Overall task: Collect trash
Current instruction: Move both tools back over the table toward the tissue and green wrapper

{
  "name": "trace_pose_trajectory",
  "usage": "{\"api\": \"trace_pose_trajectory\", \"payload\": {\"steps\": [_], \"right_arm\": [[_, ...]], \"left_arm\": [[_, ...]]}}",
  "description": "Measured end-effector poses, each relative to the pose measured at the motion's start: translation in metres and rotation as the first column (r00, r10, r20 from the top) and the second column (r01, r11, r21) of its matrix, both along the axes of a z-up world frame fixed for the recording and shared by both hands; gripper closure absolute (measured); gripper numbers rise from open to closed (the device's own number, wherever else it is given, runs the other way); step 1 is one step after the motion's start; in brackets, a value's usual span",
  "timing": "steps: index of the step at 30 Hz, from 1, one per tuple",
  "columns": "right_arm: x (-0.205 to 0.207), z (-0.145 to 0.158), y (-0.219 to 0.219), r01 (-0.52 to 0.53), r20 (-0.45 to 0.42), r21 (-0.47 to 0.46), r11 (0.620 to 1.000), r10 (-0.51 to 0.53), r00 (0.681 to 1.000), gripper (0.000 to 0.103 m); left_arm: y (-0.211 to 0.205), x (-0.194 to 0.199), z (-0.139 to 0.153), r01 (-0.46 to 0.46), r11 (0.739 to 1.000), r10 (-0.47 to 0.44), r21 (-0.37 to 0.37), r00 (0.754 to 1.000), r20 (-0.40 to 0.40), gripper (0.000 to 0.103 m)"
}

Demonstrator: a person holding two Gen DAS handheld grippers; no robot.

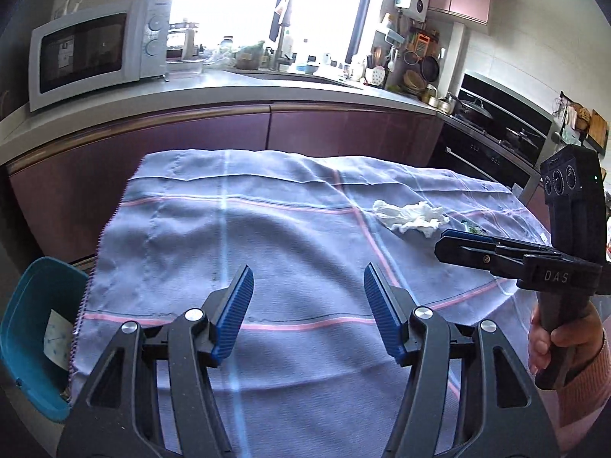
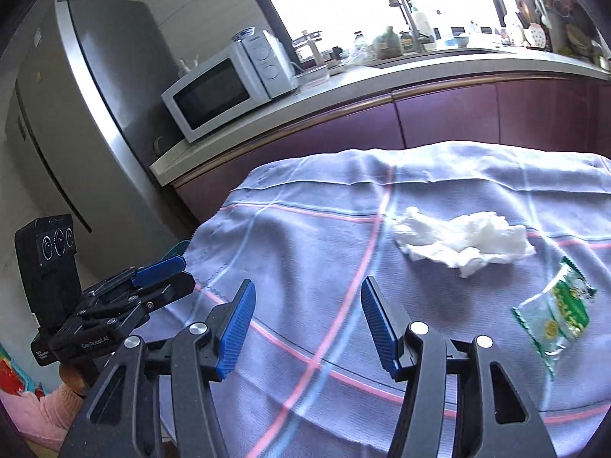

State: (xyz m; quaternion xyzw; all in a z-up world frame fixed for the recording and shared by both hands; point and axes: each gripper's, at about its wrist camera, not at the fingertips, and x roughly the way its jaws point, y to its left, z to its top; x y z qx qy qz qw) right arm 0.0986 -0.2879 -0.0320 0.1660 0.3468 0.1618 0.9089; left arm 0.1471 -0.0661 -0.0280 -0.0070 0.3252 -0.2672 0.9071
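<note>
We see both the left hand-held gripper (image 1: 308, 307) and the right hand-held gripper (image 2: 304, 322) released and empty, the crumpled tissue (image 2: 464, 238) ahead of them, and the green wrapper (image 2: 557, 313) print too blurred to read.

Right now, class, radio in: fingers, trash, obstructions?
Left gripper and right gripper open, empty. Crumpled tissue and green wrapper lie apart on cloth. Nothing blocking.
</note>
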Motion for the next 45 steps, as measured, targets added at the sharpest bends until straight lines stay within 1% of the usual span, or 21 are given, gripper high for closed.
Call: {"api": "trace_pose_trajectory", "payload": {"steps": [7, 16, 22, 29, 34, 36, 39, 45], "right_arm": [[-0.014, -0.009, -0.05, 0.113, -0.007, 0.009, 0.994, -0.113, 0.994, 0.048], [-0.029, -0.015, -0.093, 0.215, -0.008, 0.019, 0.976, -0.215, 0.977, 0.047], [-0.037, -0.017, -0.115, 0.255, -0.007, 0.021, 0.967, -0.255, 0.967, 0.047], [-0.041, -0.024, -0.135, 0.296, -0.02, 0.034, 0.955, -0.295, 0.955, 0.047], [-0.043, -0.028, -0.145, 0.319, -0.027, 0.037, 0.947, -0.318, 0.948, 0.046], [-0.043, -0.029, -0.15, 0.329, -0.035, 0.039, 0.943, -0.328, 0.944, 0.046], [-0.042, -0.034, -0.153, 0.337, -0.052, 0.038, 0.941, -0.335, 0.941, 0.043], [-0.036, -0.043, -0.154, 0.332, -0.083, 0.04, 0.942, -0.328, 0.941, 0.042]], "left_arm": [[-0.049, 0.022, -0.009, 0.057, 0.998, -0.056, 0.021, 0.997, -0.049, 0.043], [-0.107, 0.037, -0.013, 0.112, 0.991, -0.108, 0.074, 0.992, -0.058, 0.04], [-0.135, 0.048, -0.017, 0.13, 0.986, -0.124, 0.102, 0.99, -0.064, 0.04], [-0.16, 0.053, -0.017, 0.148, 0.98, -0.142, 0.132, 0.988, -0.053, 0.039], [-0.173, 0.056, -0.018, 0.159, 0.976, -0.154, 0.15, 0.987, -0.049, 0.035], [-0.177, 0.059, -0.019, 0.163, 0.974, -0.156, 0.157, 0.986, -0.052, 0.035], [-0.184, 0.064, -0.021, 0.178, 0.97, -0.169, 0.167, 0.983, -0.065, 0.034], [-0.2, 0.078, -0.028, 0.202, 0.964, -0.187, 0.174, 0.977, -0.102, 0.033]]}}
